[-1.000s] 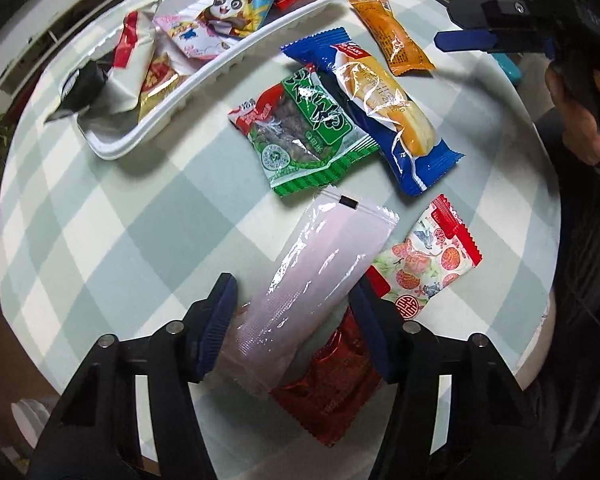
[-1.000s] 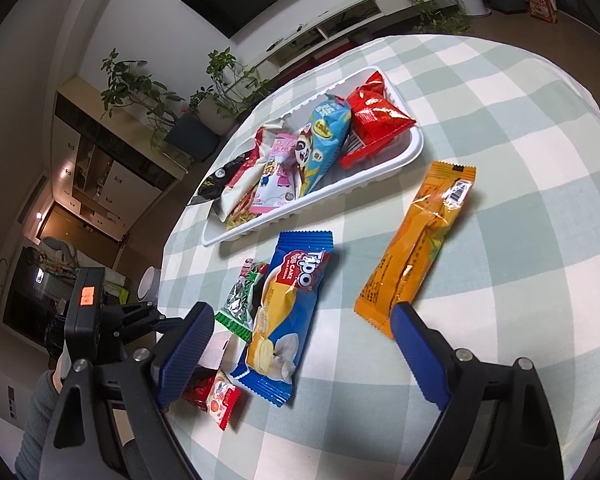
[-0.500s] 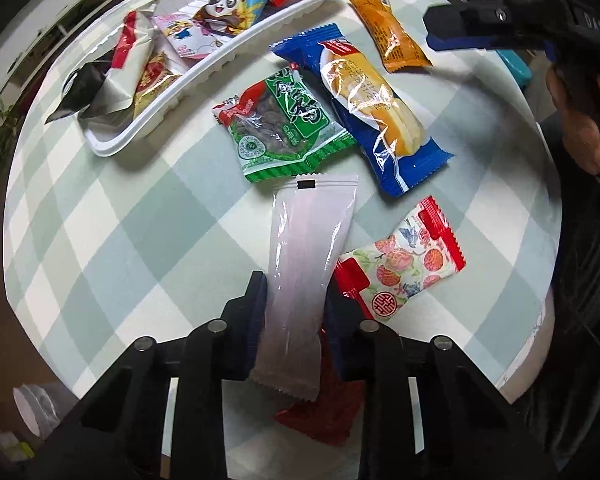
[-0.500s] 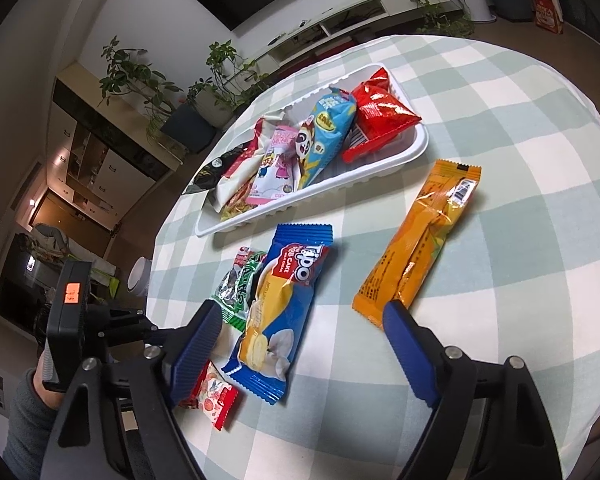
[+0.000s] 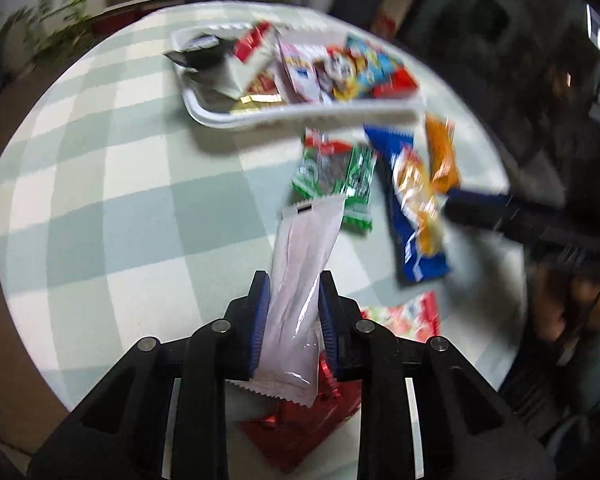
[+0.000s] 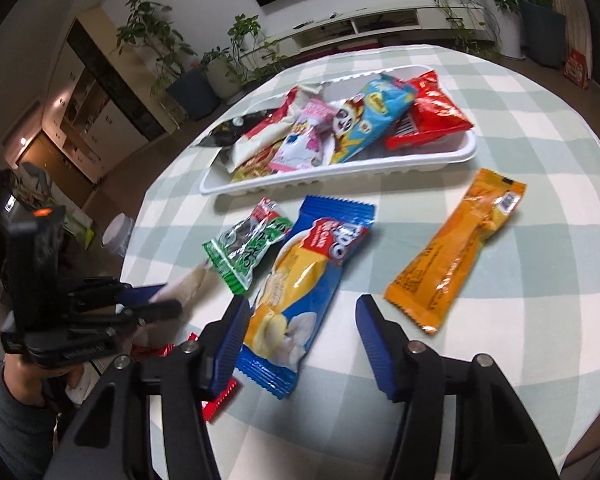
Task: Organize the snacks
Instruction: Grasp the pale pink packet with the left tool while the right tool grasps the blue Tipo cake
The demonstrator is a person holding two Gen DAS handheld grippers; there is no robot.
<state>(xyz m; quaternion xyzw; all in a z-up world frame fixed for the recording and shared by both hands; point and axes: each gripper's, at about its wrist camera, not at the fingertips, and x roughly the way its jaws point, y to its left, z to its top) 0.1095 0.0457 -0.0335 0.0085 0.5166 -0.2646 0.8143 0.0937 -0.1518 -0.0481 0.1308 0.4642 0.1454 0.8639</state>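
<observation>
My left gripper (image 5: 294, 280) is shut on a long pale pink packet (image 5: 306, 240), whose far end points toward the white tray (image 5: 300, 114); the view is blurred. The same packet (image 6: 188, 284) shows in the right wrist view. My right gripper (image 6: 302, 308) hangs low over a blue cake packet (image 6: 304, 264) with its jaws closing. The packet's near end lies between the fingers, with the right pad still clear of it. An orange packet (image 6: 456, 252) and a green packet (image 6: 248, 246) lie on either side.
The tray (image 6: 340, 168) holds several snack packets. A red packet (image 5: 300, 420) lies under the left gripper, a red and white floral one (image 5: 404, 316) beside it. The round checked table (image 6: 540, 160) ends close behind both grippers. Potted plants stand beyond it.
The left jaws shut on the pale packet, then the gripper rolled and swung it toward the tray. The right gripper came down over the blue cake packet and its jaws narrowed.
</observation>
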